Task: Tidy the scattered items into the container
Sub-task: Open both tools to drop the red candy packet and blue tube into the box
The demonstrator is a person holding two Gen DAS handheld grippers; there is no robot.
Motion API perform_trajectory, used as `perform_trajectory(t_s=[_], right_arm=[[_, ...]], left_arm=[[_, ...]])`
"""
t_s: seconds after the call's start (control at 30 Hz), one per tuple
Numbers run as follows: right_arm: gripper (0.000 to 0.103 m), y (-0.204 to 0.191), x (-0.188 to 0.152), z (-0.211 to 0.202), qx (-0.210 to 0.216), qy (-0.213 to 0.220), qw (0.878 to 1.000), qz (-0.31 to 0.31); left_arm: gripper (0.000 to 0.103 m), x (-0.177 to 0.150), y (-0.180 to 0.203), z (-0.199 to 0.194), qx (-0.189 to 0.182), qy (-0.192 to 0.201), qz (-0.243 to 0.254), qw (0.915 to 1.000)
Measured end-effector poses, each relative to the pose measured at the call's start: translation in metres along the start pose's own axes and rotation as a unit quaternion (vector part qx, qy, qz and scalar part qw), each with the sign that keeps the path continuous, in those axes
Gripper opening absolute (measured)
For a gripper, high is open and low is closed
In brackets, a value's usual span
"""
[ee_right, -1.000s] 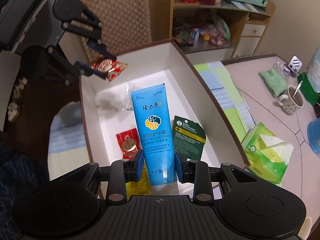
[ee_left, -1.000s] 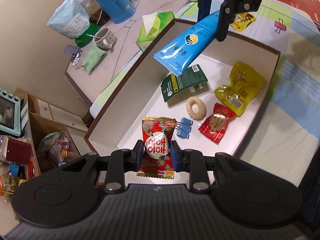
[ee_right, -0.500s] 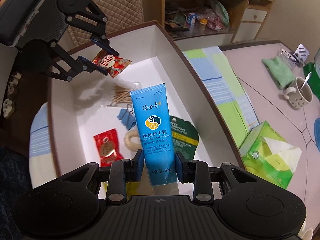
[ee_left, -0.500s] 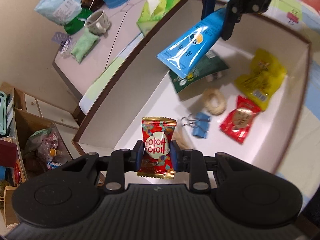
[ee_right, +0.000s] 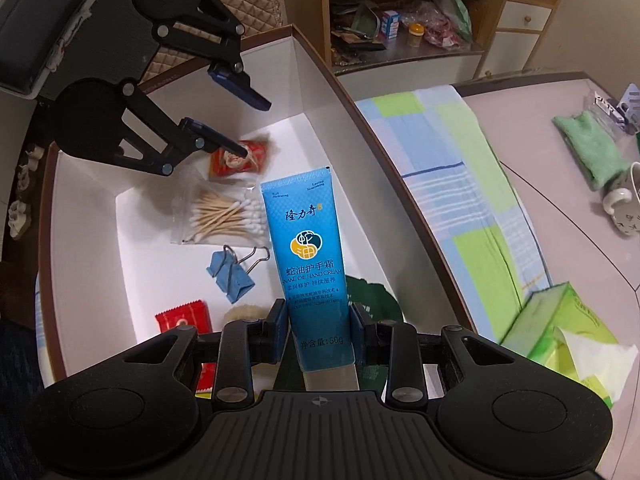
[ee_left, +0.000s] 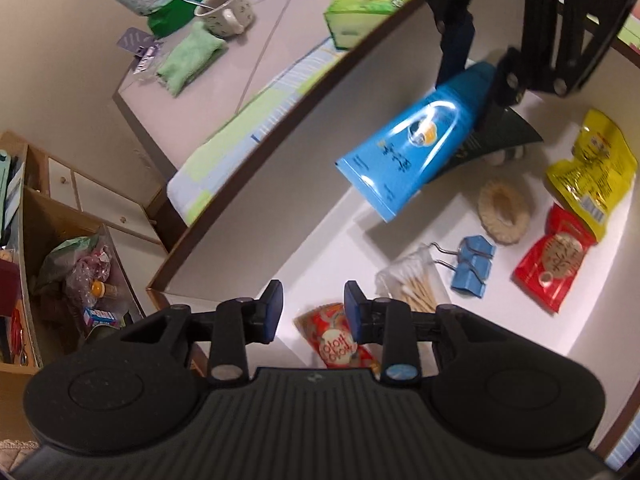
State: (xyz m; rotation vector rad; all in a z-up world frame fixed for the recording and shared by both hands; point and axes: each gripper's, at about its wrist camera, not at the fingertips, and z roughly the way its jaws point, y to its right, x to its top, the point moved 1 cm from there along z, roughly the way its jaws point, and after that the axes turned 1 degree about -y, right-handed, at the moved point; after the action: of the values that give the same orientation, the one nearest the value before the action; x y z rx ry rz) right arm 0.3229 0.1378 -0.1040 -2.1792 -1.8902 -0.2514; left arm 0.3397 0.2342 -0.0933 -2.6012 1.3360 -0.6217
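Glossy blue tube [ee_right: 311,264] pinched by right gripper [ee_right: 319,334].

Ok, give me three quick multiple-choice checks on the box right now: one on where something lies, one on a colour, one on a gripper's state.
1. Where is the red candy?
A. on the box floor below the left gripper
B. on the table by the mug
C. between the right gripper's fingers

2. What colour is the binder clip?
A. yellow
B. blue
C. green

3. What is the right gripper doing?
A. open and empty
B. shut on the swabs
C. shut on the tube

Answers: 1 A, the candy lies on the white floor under the open jaws. 2 B, both views show it blue. 3 C, both fingers press the tube's sides.
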Motion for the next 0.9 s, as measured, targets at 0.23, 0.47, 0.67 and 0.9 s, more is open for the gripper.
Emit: perform_trajectory(t_s=[0.23, 0.47, 0.67, 0.9], right_arm=[[0.031, -0.003, 0.014, 0.011, 0.010, 0.008, 1.000, -0.003], [0.066, -0.009, 0.034, 0.009, 0.015, 0.066, 0.998, -0.010], [0.075, -0.011, 0.024, -0.004, 0.018, 0.058, 0.998, -0.003], [0.075, -0.013, -0.010, -0.010, 0.020, 0.009, 1.000, 0.004]], left_arm=[[0.029, -0.008, -0.004, -0.013, -0.004, 0.012, -0.015, 0.9998], [0.033, -0.015, -0.002, -0.027, -0.008, 0.012, -0.022, 0.9997], [0.035, -0.021, 0.005, -0.031, -0.009, 0.005, -0.017, 0.9998], [0.042, -0.022, 0.013, -0.035, -0.006, -0.003, -0.013, 0.9999]])
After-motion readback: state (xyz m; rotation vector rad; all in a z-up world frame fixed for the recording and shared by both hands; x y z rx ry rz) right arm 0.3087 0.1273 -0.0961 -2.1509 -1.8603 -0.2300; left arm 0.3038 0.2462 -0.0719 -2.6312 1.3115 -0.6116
